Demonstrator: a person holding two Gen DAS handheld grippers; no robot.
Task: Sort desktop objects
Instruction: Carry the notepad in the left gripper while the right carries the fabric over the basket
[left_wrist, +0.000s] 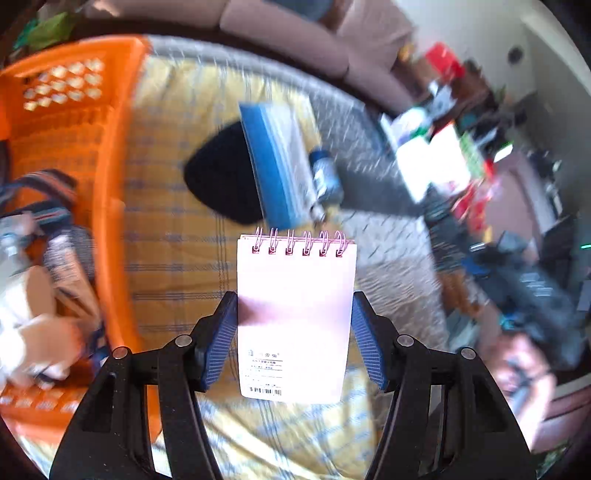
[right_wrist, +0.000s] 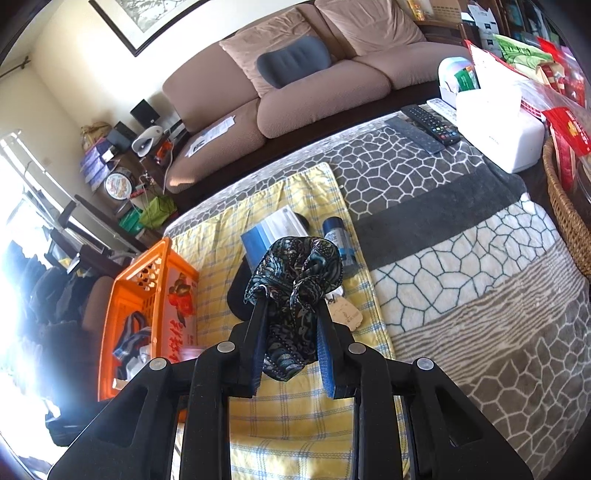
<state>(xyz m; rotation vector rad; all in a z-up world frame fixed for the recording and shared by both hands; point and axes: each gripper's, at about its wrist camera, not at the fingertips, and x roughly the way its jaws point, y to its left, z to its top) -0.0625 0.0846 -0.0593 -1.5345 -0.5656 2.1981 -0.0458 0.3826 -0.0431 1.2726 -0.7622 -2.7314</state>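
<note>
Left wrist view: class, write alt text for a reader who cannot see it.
A small pink spiral notepad is held upright between the jaws of the left gripper, above a yellow checked cloth. An orange basket holding mixed items stands to the left; a blue box lies beyond.

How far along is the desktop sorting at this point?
Done: several items lie in the orange plastic basket. In hand: left gripper holds a pink spiral notepad; right gripper a dark patterned scrunchie. Left: blue box and blue tube.
</note>
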